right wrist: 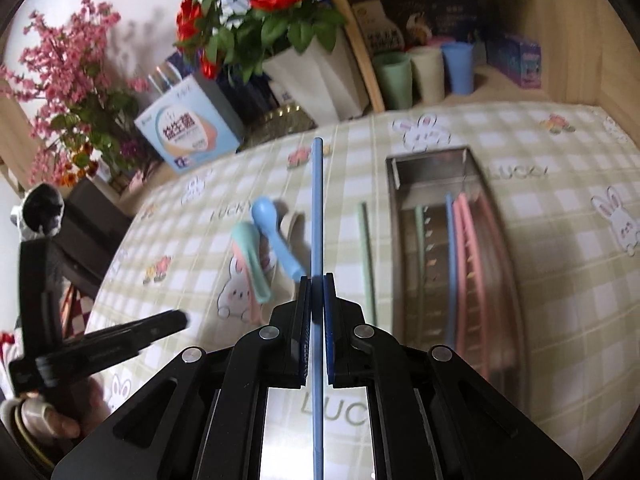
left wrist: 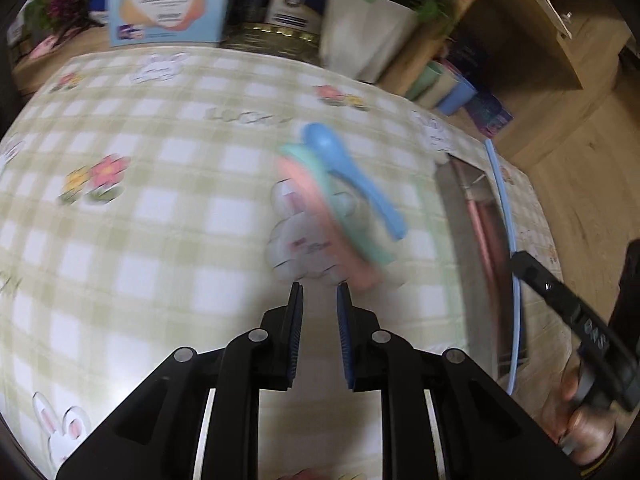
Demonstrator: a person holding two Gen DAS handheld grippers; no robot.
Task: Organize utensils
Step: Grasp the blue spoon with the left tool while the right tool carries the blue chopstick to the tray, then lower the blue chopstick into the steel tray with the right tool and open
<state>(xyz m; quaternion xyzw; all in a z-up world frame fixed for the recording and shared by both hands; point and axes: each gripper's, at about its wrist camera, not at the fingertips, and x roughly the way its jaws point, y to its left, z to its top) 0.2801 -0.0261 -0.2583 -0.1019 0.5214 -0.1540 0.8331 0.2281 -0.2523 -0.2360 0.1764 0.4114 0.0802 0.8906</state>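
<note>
Right gripper [right wrist: 317,280] clamped on a long blue plastic chopstick [right wrist: 317,208], jaws pressed against its shaft; stick runs straight ahead between the fingers, over the green-and-white checked tablecloth with rabbit prints [right wrist: 560,248]. Left gripper [left wrist: 319,292] with jaws parted, nothing between them, hovering just short of the spoon cluster; left view motion-blurred.

Spoons on the cloth: blue plastic spoon [right wrist: 276,236], mint-green plastic spoon [right wrist: 250,260], pink plastic spoon [left wrist: 320,220] partly under the green one, all touching or overlapping. Loose pale-green chopstick [right wrist: 368,256] lies on the cloth between the held stick and the rectangular stainless-steel tray [right wrist: 432,160]. Inside the tray, lying lengthwise: one blue chopstick [right wrist: 451,264], pink chopsticks [right wrist: 468,264], one pale-green chopstick [right wrist: 420,240].

Behind the cloth: white pot of red flowers [right wrist: 320,76], light-blue printed box [right wrist: 192,136], three plastic cups (green, cream, blue) [right wrist: 428,74] on a wooden shelf.
</note>
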